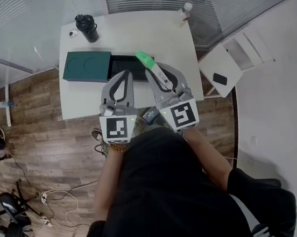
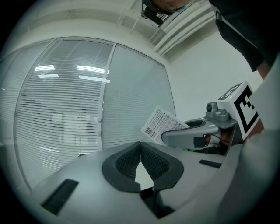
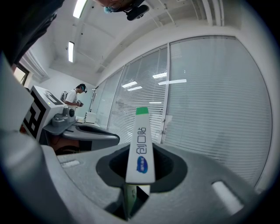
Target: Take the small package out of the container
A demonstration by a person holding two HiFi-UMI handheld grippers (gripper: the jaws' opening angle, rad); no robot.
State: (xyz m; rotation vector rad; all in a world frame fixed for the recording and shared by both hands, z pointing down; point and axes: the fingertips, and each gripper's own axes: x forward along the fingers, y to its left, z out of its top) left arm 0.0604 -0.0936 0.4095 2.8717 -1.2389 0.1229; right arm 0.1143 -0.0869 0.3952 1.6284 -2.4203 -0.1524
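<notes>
My right gripper (image 1: 158, 71) is shut on the small package (image 1: 147, 62), a thin white sachet with a green top that stands upright between the pads (image 3: 141, 148). It is held above the near edge of the open dark container (image 1: 125, 67) on the white table (image 1: 126, 31). My left gripper (image 1: 125, 75) hovers close beside it on the left, shut with nothing between its pads (image 2: 140, 153). In the left gripper view the package's printed back (image 2: 162, 124) sticks out of the right gripper (image 2: 192, 131).
The container's green lid (image 1: 84, 66) lies to its left on the table. A black bottle (image 1: 87, 28) stands at the far left and a clear plastic bottle (image 1: 184, 12) at the far right corner. A white shelf unit (image 1: 228, 64) stands to the table's right.
</notes>
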